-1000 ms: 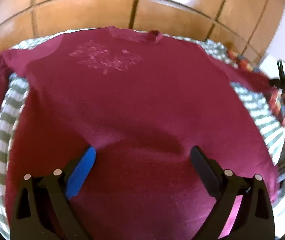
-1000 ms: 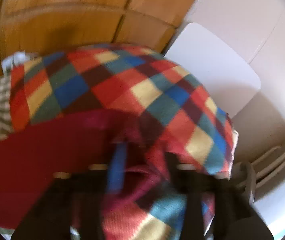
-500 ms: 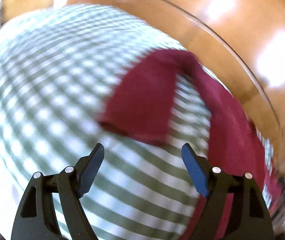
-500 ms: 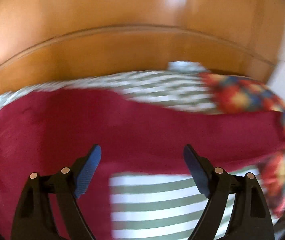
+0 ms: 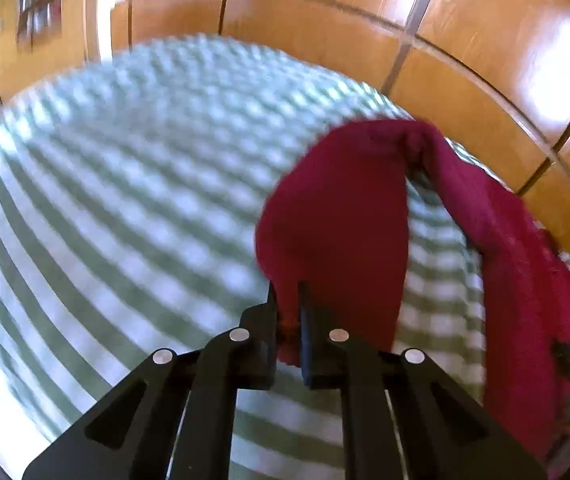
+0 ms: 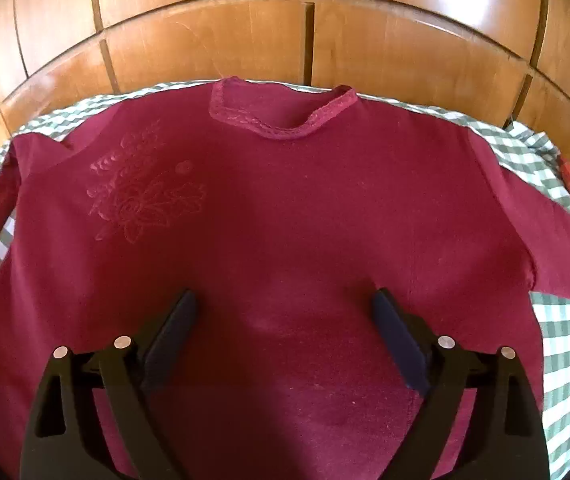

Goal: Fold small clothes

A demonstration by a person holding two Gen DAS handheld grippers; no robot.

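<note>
The left gripper (image 5: 288, 304) has just closed its fingers on the sleeve (image 5: 337, 224) end of the shirt (image 6: 269, 216). The right gripper (image 6: 285, 320) has just been opening, fingers wide and empty above the shirt's middle. The shirt lies flat on the checked bed (image 5: 125, 184), collar toward the wooden wardrobe (image 6: 285, 20).

Glossy wooden wardrobe panels (image 6: 309, 52) behind

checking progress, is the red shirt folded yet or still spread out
Spread out: the red shirt lies flat on the checked sheet, sleeves out to both sides.
</note>
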